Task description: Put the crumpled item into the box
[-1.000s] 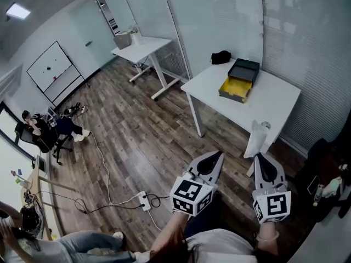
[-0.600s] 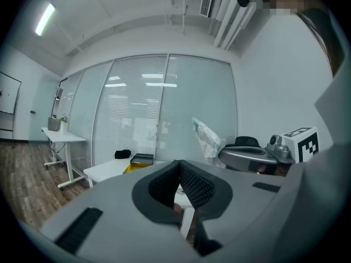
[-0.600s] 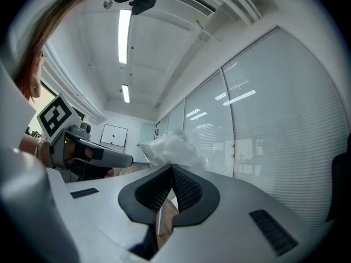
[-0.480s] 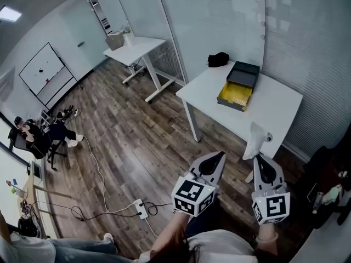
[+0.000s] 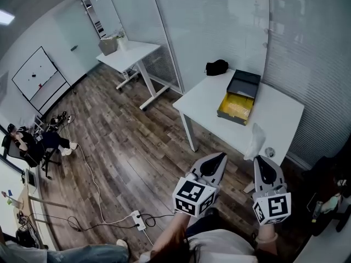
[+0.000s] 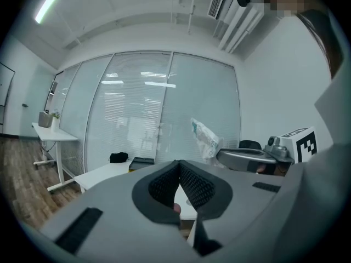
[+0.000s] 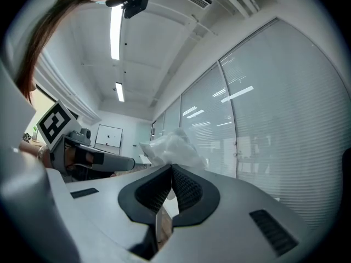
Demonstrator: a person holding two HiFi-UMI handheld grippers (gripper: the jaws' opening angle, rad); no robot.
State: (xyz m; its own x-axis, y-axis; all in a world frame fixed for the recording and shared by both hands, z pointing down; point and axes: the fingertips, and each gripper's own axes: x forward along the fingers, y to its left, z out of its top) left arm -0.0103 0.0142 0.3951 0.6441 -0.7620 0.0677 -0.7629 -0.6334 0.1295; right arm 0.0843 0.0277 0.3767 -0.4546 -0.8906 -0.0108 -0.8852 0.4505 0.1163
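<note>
A white table [image 5: 274, 114] stands ahead by the glass wall. On it lies the box [image 5: 237, 99], open, with a yellow inside and a black lid; it also shows far off as the box [image 6: 141, 160]. My right gripper [image 5: 258, 159] is shut on the crumpled item [image 5: 254, 141], a white plastic bag that sticks up from the jaws over the table's near edge. The same bag [image 7: 171, 146] rises above my right gripper [image 7: 171, 167], and the bag [image 6: 205, 138] shows to the right. My left gripper [image 5: 220, 156] is shut and holds nothing, as my left gripper [image 6: 178, 163] shows close up.
A black lump [image 5: 216, 67] lies at the table's far corner, and a small round fitting [image 5: 269, 152] at its near edge. A second white table [image 5: 129, 53] stands at the back left. A power strip [image 5: 134, 219] with cables lies on the wood floor. A person [image 5: 33, 144] sits far left.
The table and box have come nearer and lower in the head view. Both grippers keep their places in the frame, and the bag stays in the right jaws.
</note>
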